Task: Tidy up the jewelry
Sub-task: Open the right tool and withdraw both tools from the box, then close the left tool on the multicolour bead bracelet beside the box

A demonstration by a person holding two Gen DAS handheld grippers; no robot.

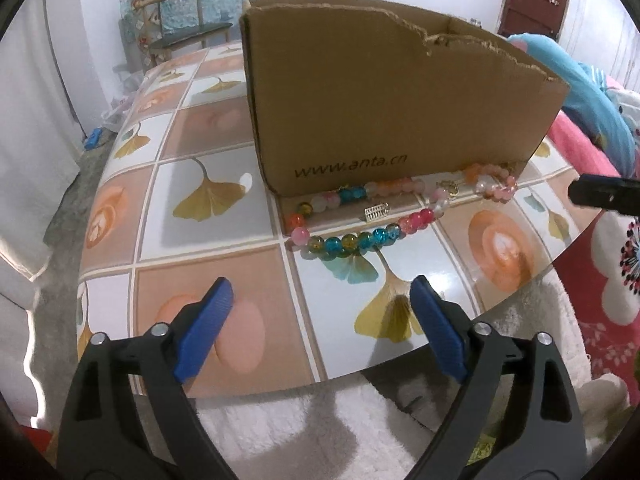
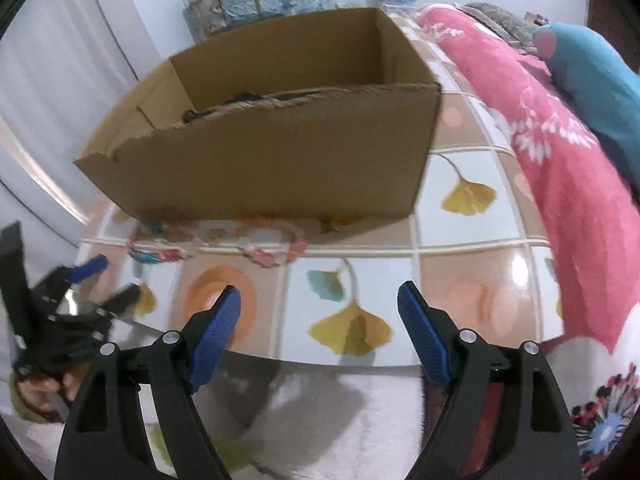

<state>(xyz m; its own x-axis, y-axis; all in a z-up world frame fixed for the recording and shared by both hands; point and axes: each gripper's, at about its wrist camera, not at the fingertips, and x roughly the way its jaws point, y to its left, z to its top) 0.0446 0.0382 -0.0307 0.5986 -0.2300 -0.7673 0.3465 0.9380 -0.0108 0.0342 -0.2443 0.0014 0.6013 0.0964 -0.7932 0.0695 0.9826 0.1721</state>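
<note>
A string of multicoloured glass beads point(image 1: 360, 240) lies on the tiled table point(image 1: 208, 140) against the front of a torn cardboard box point(image 1: 380, 100). A pink and orange bead strand point(image 1: 492, 184) and a small gold charm point(image 1: 376, 212) lie with it. My left gripper point(image 1: 320, 283) hovers open over the table's near edge, short of the beads, with nothing between its fingers. In the right wrist view my right gripper point(image 2: 320, 290) is open and empty too, in front of the box point(image 2: 280, 160). The beads point(image 2: 224, 244) show blurred there. The left gripper point(image 2: 114, 278) appears at the far left.
A pink floral blanket point(image 2: 560, 160) and a blue cushion point(image 2: 592, 80) border the table on the right. Dark items point(image 2: 248, 100) lie inside the box. A white fluffy rug point(image 1: 320, 420) lies below the table edge. A wooden chair point(image 1: 180, 20) stands behind.
</note>
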